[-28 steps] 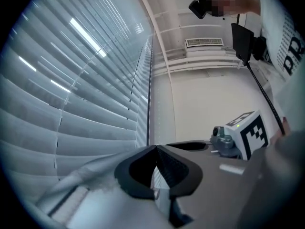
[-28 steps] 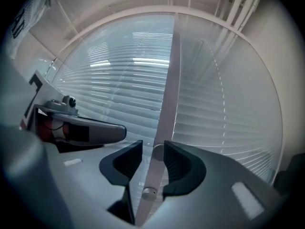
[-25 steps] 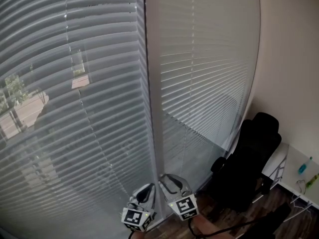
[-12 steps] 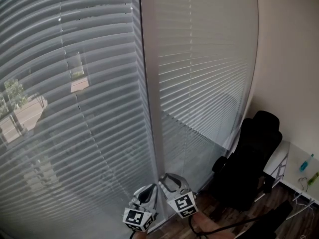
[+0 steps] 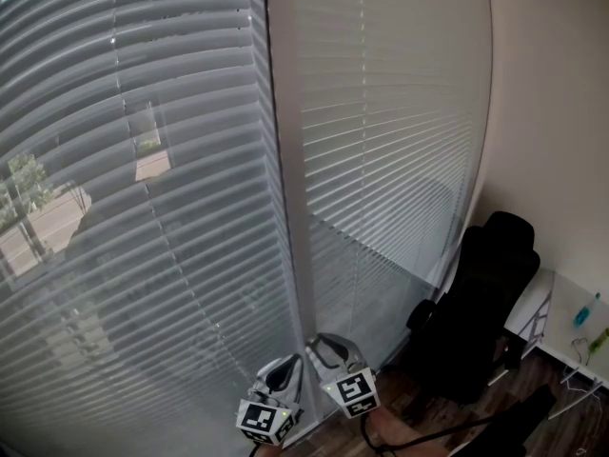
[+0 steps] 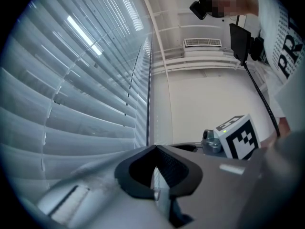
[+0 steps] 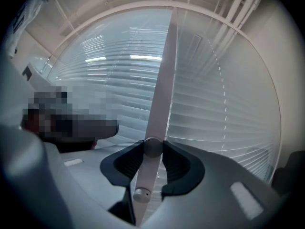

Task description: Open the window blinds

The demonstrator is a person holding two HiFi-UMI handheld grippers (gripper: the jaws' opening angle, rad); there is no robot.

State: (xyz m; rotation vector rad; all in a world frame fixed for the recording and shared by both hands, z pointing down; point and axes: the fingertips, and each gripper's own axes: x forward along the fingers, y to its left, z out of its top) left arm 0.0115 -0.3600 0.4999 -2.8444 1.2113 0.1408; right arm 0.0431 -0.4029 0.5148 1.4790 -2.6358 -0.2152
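Two pale slatted blinds cover the window, the left blind point(image 5: 143, 208) and the right blind point(image 5: 390, 160), with a pale upright post point(image 5: 285, 208) between them. Both grippers are low beside that post. A white blind wand point(image 7: 162, 80) hangs down in the right gripper view, and its round end knob point(image 7: 152, 147) sits between the pads. My right gripper point(image 7: 152, 150) point(image 5: 322, 343) is closing its jaws, and both pad tips touch the knob. My left gripper point(image 6: 155, 149) point(image 5: 283, 365) has its pad tips together, pointing along the slats, and I see nothing gripped in it.
A black office chair point(image 5: 476, 312) stands at the right, close to the right blind. Behind it is a white desk point(image 5: 571, 327) with small items, against the beige wall point(image 5: 552, 112). Dark wood floor point(image 5: 447, 417) lies below. The person stands behind the grippers.
The picture has shifted slightly to the left. Both grippers stay in the same spot by the post.
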